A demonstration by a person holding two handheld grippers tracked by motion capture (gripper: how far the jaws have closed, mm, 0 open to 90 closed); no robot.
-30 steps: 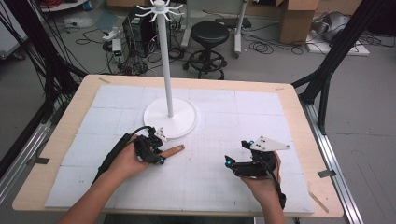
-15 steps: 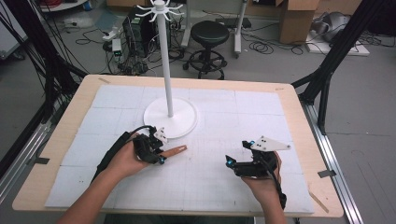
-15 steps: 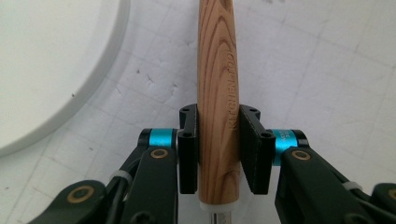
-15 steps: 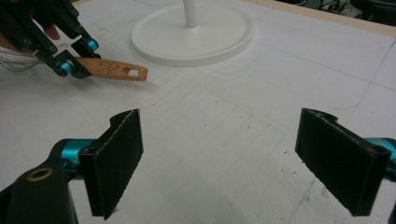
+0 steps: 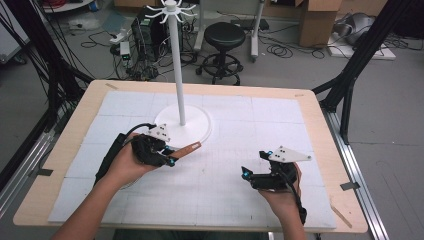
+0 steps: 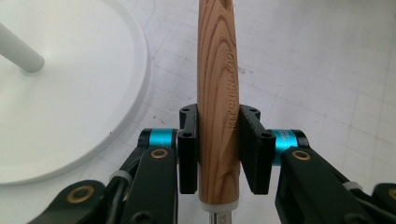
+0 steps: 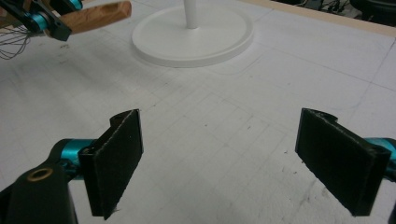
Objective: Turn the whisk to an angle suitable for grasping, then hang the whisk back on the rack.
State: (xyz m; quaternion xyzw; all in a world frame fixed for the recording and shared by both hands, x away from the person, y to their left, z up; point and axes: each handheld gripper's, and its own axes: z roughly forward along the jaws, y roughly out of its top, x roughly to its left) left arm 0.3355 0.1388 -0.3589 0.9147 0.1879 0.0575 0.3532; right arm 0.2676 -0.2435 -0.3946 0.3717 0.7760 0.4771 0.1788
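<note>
Two tools over counter. Left tool clamped on wooden handle of whisk (wire loops glimpsed behind it in right gripper view), handle jutting past pads, lifted off counter. White stand base just beyond left tool. Right tool spread apart, nothing between pads, well apart from whisk.

A grey floor lies behind the wooden table, strewn with cables. A black stool stands there, near cardboard boxes and black frame legs.
</note>
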